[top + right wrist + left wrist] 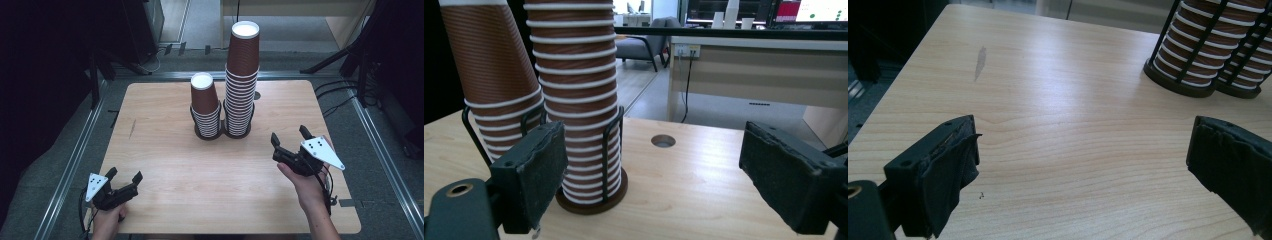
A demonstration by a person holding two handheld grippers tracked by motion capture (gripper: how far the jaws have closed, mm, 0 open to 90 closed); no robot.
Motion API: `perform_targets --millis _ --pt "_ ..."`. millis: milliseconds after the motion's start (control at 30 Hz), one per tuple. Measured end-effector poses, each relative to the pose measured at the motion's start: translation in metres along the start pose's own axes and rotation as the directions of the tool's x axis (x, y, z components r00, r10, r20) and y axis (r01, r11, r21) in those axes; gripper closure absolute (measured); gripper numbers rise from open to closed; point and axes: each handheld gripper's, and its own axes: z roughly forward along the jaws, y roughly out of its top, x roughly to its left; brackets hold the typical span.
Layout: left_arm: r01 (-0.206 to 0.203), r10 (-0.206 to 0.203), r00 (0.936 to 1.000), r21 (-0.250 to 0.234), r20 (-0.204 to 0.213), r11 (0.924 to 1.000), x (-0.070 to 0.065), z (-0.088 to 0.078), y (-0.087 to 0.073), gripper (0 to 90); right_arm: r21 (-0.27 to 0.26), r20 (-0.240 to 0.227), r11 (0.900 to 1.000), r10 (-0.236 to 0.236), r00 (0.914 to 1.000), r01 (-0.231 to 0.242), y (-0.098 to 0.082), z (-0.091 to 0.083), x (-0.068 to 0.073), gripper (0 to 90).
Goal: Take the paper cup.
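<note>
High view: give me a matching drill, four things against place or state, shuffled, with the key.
Things:
1. tall cup stack
2. short cup stack
3. left gripper
4. right gripper

Descriptions:
A. near the table's front left corner, jaws apart, nothing between them
B. in the right-hand wire holder, towering over its neighbour
C. in the left-hand wire holder, top cup well below its neighbour's
D. over the table's right side, in front of the cups, jaws apart, nothing between them

Pairs: 1-B, 2-C, 3-A, 4-D
</note>
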Motion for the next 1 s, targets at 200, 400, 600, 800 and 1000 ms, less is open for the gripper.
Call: perform_targets --millis 200,400,600,800,1000 --pt "0.003 -0.003 1.0000 -0.003 0.005 1.0000 0.000 0.000 0.000 0.8 -0.007 -0.010 1.000 0.010 0.9999 -0.010 0.016 0.010 0.007 11.9" --pt "0.002 -0.002 1.0000 -0.003 0.006 1.0000 0.000 0.000 0.000 0.8 -0.018 -0.030 1.000 0.016 0.9994 -0.017 0.030 0.021 0.017 11.9" --pt "0.005 -0.005 1.0000 -0.003 0.008 1.0000 0.000 0.000 0.000 0.8 -0.029 -0.045 0.999 0.015 0.9989 -0.016 0.041 0.030 0.025 11.9" --pt "0.001 -0.001 1.0000 -0.001 0.009 1.0000 0.000 0.000 0.000 0.8 -0.049 -0.060 0.999 0.005 0.9982 -0.008 0.059 0.041 0.035 11.8" --pt "0.000 0.000 0.9999 -0.001 0.013 1.0000 0.000 0.000 0.000 0.8 -0.050 -0.087 0.999 0.018 0.9961 -0.022 0.074 0.055 0.045 11.6"
